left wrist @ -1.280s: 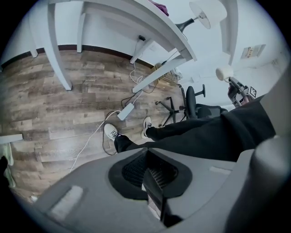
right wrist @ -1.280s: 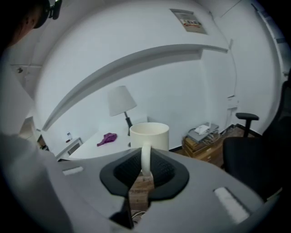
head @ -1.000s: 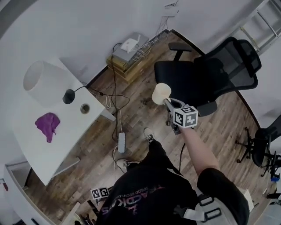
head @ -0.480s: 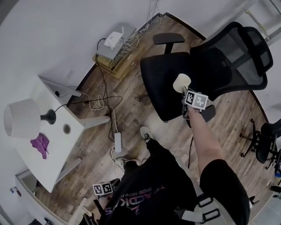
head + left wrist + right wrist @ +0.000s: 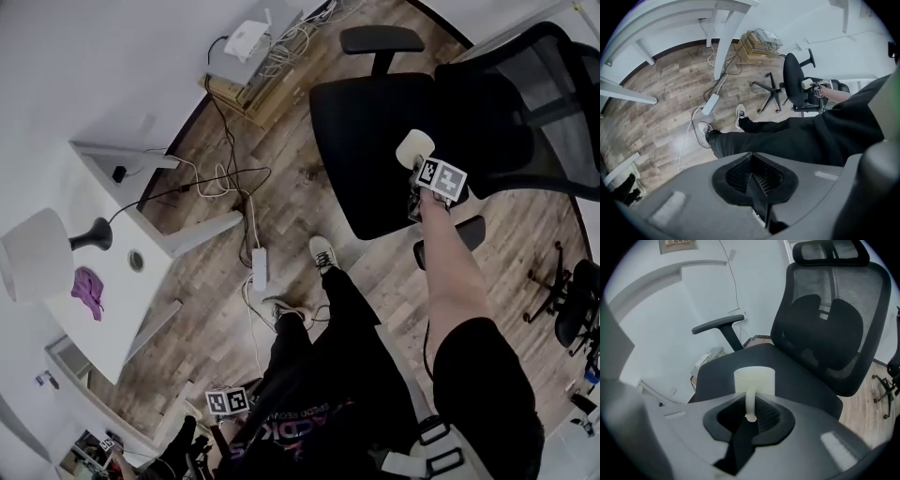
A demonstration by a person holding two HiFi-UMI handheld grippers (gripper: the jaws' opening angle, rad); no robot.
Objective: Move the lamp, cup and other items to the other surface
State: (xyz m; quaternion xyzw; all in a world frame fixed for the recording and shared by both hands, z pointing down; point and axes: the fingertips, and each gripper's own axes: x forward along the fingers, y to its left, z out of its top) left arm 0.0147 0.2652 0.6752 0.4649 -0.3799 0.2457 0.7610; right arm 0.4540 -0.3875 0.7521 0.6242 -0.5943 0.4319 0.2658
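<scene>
A cream cup [image 5: 413,148] hangs by its handle in my right gripper [image 5: 419,166], which is shut on it above the black office chair's seat [image 5: 370,131]. The right gripper view shows the cup [image 5: 754,379] upright, its handle pinched between the pads, with the seat [image 5: 801,380] right behind it. The white-shaded lamp [image 5: 36,255] and a purple cloth [image 5: 89,286] stay on the white table [image 5: 141,300] at the left. My left gripper [image 5: 757,187] is shut on nothing, held low by the person's hip; only its marker cube [image 5: 228,401] shows in the head view.
Cables and a power strip [image 5: 259,269] lie on the wooden floor between table and chair. A stack of boxes with a white router [image 5: 246,42] stands by the wall. The person's legs and shoes [image 5: 323,253] are beside the chair. Another chair base [image 5: 562,309] is at the right.
The right gripper has carried the cup to the right, away from the white table, until it is over the chair seat. The view has swung with it. The left gripper stays low.
</scene>
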